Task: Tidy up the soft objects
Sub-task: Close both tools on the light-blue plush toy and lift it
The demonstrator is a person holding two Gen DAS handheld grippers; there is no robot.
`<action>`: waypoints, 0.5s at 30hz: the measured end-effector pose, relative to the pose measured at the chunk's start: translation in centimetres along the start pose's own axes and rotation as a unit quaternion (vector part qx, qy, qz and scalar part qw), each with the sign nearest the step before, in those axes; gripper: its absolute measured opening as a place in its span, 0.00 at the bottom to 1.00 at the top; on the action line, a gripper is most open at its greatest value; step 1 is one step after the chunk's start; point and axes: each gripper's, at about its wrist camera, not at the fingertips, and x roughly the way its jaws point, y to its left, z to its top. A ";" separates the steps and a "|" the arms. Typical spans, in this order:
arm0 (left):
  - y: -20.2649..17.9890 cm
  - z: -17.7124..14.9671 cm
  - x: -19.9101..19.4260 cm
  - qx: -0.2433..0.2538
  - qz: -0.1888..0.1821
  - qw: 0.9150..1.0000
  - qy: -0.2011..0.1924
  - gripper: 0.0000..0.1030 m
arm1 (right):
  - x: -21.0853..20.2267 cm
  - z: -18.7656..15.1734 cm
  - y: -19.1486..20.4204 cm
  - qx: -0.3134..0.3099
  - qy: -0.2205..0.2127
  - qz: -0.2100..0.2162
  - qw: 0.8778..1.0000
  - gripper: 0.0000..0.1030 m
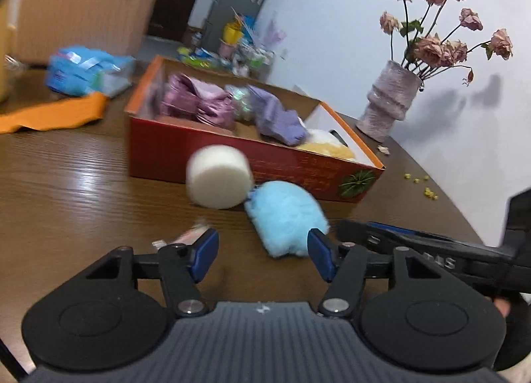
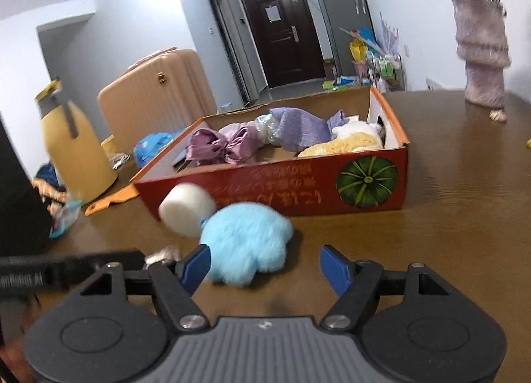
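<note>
On the table [image 2: 448, 203], just in front of the box [image 2: 265, 190], sit a blue puff [image 2: 245, 243] and a white sponge [image 2: 186, 207], touching each other. Both wait to join the bows and cloths already in the box. Right gripper [image 2: 265, 265] hangs spread and empty with the puff just ahead of its left pad; left gripper [image 1: 262, 248] is also released, gripping nothing. Best, I'd say, to centre one gripper on the puff and squeeze its middle lightly. The other should take the sponge separately, since the tools [image 1: 415, 247] are crowding each other.
</note>
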 end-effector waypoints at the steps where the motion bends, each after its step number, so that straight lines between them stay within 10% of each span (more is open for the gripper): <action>1: -0.2 0.2 1.1 -0.004 -0.001 1.000 0.008 0.54 | 0.9 0.4 -0.4 0.010 0.004 0.003 1.000 0.70; 5: -0.3 0.5 4.7 -0.024 -0.025 0.999 0.039 0.37 | 4.2 1.3 -1.9 0.050 0.018 0.018 0.998 0.61; 8: -0.5 0.4 5.7 -0.030 -0.044 0.997 0.054 0.28 | 5.1 1.0 -2.6 0.070 0.028 0.044 0.996 0.37; 15: -1.8 -2.5 2.3 -0.012 -0.086 0.994 0.065 0.27 | 0.2 -2.0 -2.6 0.074 0.031 0.070 0.994 0.33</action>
